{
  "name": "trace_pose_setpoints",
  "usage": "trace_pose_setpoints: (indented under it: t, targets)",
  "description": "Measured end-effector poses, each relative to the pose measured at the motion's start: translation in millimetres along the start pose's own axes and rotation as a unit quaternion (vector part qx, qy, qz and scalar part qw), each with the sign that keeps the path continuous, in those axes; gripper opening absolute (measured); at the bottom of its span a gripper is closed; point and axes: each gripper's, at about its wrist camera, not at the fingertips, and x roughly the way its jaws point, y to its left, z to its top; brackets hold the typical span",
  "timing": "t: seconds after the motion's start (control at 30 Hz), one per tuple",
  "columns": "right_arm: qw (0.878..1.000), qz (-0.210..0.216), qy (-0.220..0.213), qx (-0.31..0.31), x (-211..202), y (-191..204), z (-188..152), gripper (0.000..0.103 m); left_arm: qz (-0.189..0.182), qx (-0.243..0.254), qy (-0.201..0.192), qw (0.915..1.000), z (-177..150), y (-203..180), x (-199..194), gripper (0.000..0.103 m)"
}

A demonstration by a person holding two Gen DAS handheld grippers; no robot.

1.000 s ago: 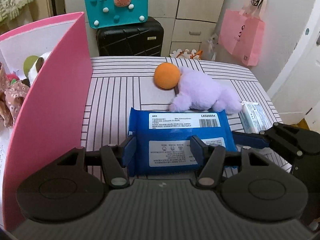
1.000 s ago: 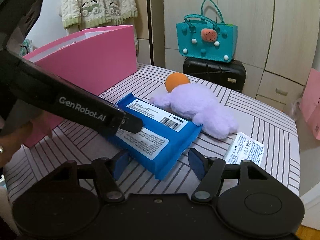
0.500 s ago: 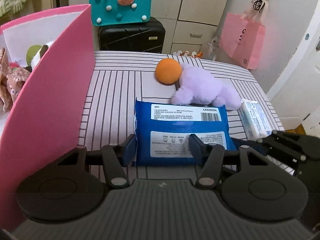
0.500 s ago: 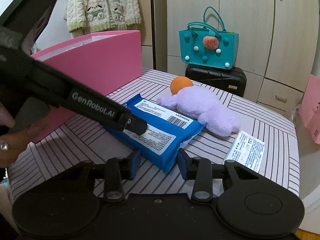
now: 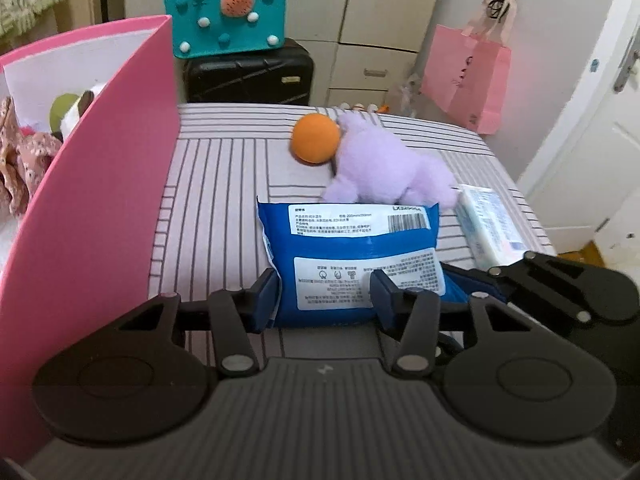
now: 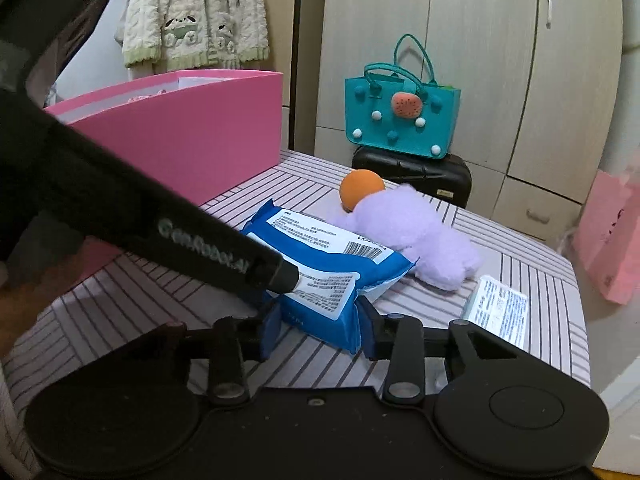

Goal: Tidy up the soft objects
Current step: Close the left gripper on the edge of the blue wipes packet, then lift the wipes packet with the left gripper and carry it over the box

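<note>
Both grippers pinch the blue wipes pack (image 5: 352,256) on the striped counter (image 5: 216,184): left gripper (image 5: 324,296) fingers have just closed on its near edge, right gripper (image 6: 316,326) on the corner. The soft pack could buckle or slip if the 2 pull unevenly, and it may drag the purple plush (image 5: 392,172) touching it at 12 o'clock.

We see a black suitcase (image 5: 250,76), a teal bag (image 5: 224,14) atop it, a pink paper bag (image 5: 466,80) right of it, a cream cardigan (image 6: 194,16) hanging left of it.
</note>
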Motion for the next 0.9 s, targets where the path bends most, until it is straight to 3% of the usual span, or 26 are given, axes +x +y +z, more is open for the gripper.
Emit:
trace_pose_setpoints:
  t: [0.37, 0.67, 0.9]
  targets:
    - [0.998, 0.011, 0.025, 0.062, -30, 2, -2, 0.044, -0.016, 0.049, 0.020, 0.9985, -10, -15, -34, 0.048]
    - [0.998, 0.006, 0.040, 0.053, -70, 28, 5, 0.044, -0.073, 0.035, 0.041, 0.9959, -17, -1, -69, 0.048]
    - [0.997, 0.006, 0.053, 0.063, -100, 47, 17, 0.044, -0.099, 0.056, 0.062, 0.9916, -23, 4, -101, 0.048]
